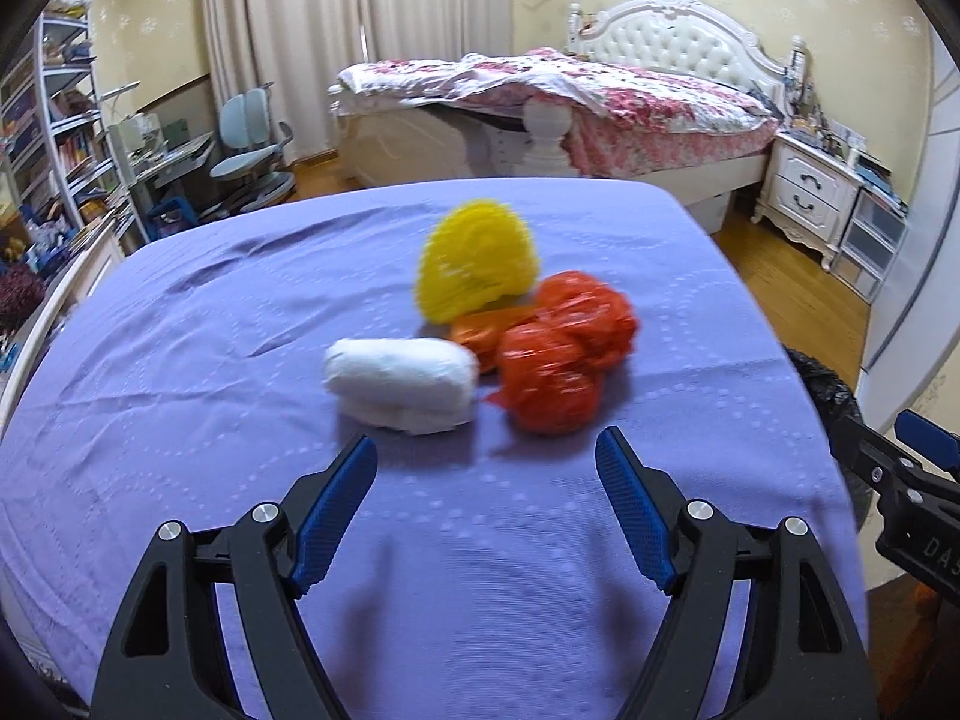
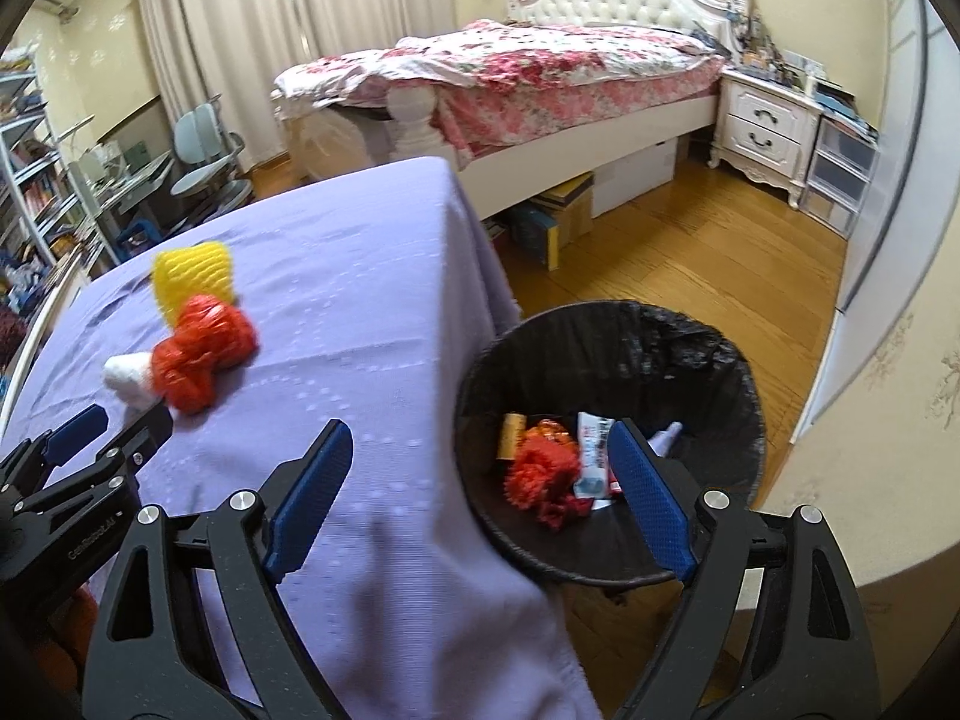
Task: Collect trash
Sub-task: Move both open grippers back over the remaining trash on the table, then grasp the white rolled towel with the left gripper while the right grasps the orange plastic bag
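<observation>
Holding both tools spread, nothing between the pads. Left gripper sits over the purple tablecloth, pointing at the trash pile: white paper wad nearest, red plastic bag touching it on the right, yellow foam net behind both. Right gripper is at the table's corner, right pad over the black-lined bin on the floor, w/ red scraps and wrappers inside. Pile is blurry in both views.
</observation>
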Available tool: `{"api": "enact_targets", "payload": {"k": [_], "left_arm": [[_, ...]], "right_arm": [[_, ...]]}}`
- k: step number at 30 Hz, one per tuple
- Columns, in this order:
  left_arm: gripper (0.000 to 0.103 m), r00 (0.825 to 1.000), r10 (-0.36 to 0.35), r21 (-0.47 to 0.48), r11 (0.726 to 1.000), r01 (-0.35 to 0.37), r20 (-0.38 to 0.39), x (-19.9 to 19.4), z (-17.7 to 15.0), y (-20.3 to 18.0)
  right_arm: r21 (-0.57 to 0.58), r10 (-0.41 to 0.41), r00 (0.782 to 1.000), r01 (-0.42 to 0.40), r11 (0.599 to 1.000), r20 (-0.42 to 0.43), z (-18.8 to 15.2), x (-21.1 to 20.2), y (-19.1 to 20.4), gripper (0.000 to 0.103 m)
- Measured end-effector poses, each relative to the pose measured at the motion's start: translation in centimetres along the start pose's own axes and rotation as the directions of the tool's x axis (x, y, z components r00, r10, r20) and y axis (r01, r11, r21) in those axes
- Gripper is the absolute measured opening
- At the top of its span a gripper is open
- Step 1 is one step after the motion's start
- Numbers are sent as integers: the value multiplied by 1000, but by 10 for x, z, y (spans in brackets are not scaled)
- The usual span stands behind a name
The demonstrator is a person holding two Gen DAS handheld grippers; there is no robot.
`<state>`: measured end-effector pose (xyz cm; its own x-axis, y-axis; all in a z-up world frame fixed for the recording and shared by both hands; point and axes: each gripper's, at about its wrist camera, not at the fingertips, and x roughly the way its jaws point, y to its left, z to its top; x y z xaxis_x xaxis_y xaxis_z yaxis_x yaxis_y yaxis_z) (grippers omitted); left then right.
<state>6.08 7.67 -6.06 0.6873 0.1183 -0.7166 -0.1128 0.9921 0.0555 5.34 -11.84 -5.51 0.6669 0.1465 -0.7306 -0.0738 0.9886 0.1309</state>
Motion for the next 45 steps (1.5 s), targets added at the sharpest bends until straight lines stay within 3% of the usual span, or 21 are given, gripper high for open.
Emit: {"api": "enact_targets", "payload": {"k": [11,19,24,27,34,45], "left_arm": [[76,998,9,-37,999,-12,-63,20,6,26],[76,997,19,-43,999,-22,-73,33,17,32],[76,997,-19,-56,998,15,-79,37,20,40],[64,995,-55,-54,997,50,-84,38,20,41],[58,995,-77,-42,996,75,-66,31,16,43],[58,999,5,-56,998,-8,-46,18,4,85]], "right_arm": [[-78,42,998,-45,996,-45,1,16,55,85],[-61,48,997,-52,997,-65,2,24,62,85],[-64,49,996,-53,997,-74,2,27,62,85],[-67,48,996,-53,996,-76,2,28,61,85],[-73,43,996,-49,996,-72,2,28,60,85],[-116,72,995,-80,990,-66,5,27,85,85]]}}
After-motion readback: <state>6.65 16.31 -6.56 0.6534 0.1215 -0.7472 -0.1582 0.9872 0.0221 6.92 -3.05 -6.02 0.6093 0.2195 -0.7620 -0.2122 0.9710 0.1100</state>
